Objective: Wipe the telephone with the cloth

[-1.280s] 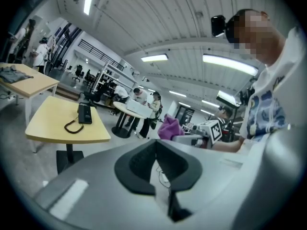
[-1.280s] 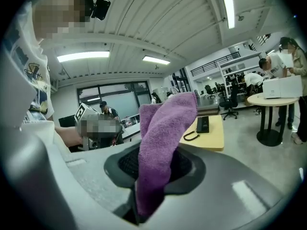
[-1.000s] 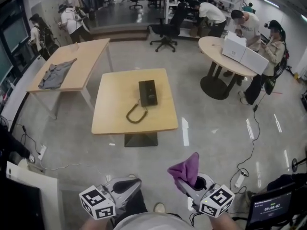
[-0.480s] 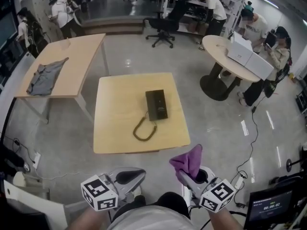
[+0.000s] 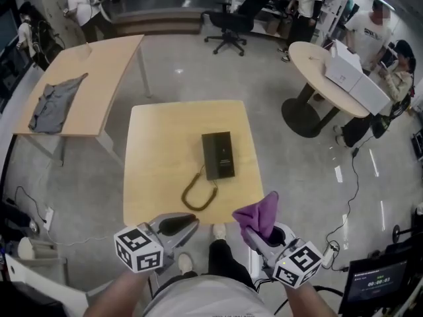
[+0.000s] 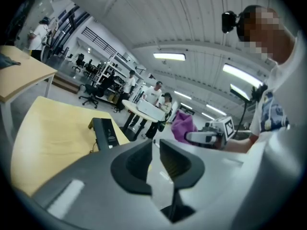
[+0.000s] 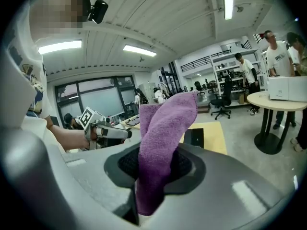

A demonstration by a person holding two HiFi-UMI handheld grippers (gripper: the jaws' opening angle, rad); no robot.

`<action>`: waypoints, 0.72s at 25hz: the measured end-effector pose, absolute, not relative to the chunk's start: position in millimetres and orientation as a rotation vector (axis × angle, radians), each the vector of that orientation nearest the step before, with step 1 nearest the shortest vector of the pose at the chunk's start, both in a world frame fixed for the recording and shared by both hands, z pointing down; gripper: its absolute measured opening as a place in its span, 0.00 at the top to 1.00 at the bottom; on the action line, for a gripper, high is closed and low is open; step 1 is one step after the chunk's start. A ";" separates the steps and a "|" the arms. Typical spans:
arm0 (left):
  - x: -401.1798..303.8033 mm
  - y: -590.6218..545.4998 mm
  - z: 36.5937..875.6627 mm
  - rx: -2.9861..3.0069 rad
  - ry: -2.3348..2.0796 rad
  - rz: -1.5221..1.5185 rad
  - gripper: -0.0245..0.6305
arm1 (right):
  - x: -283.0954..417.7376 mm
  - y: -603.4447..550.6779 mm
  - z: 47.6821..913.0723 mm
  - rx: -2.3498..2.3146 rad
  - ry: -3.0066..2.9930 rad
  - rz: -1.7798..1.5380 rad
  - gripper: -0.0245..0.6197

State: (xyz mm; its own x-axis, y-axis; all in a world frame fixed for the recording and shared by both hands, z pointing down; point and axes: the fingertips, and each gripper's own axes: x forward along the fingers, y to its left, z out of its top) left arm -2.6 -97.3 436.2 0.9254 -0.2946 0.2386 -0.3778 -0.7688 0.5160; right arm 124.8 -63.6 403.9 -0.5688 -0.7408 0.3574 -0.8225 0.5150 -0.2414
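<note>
A black telephone lies flat on the square wooden table, its coiled cord looping toward the near edge. The same telephone shows ahead of my left gripper, whose jaws are opening, a narrow gap between them and nothing in it. My left gripper hangs over the table's near edge. My right gripper sits just off that edge and is shut on a purple cloth. The cloth stands up between the pads and hides part of the telephone.
A longer wooden table with a grey garment stands at back left. A round table with white boxes and several people is at back right. An office chair is behind. Cables run over the floor at right.
The square table and telephone have come much closer, and both grippers now reach its near edge. The right gripper still holds the purple cloth.
</note>
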 end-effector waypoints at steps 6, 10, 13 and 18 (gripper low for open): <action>18.0 -160.0 482.3 2.410 -0.535 0.264 0.79 | 156.1 -121.8 405.9 1.261 -2.552 0.548 0.81; 25.4 -206.3 522.5 2.327 -0.585 0.293 0.75 | 175.7 -151.2 408.2 1.223 -2.556 0.558 0.81; 29.0 -241.0 552.3 2.244 -0.617 0.277 0.73 | 189.1 -164.6 411.4 1.197 -2.550 0.583 0.81; 37.5 -285.9 591.3 2.152 -0.645 0.259 0.70 | 215.0 -177.1 421.7 1.165 -2.508 0.627 0.81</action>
State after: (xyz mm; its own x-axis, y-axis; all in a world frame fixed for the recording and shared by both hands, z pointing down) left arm 37.5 -285.9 591.3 0.8451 -0.3561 0.3987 -0.5330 -0.5036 0.6799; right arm 215.0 -177.1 421.7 -0.6238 -0.6430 0.4443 -0.7765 0.5749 -0.2581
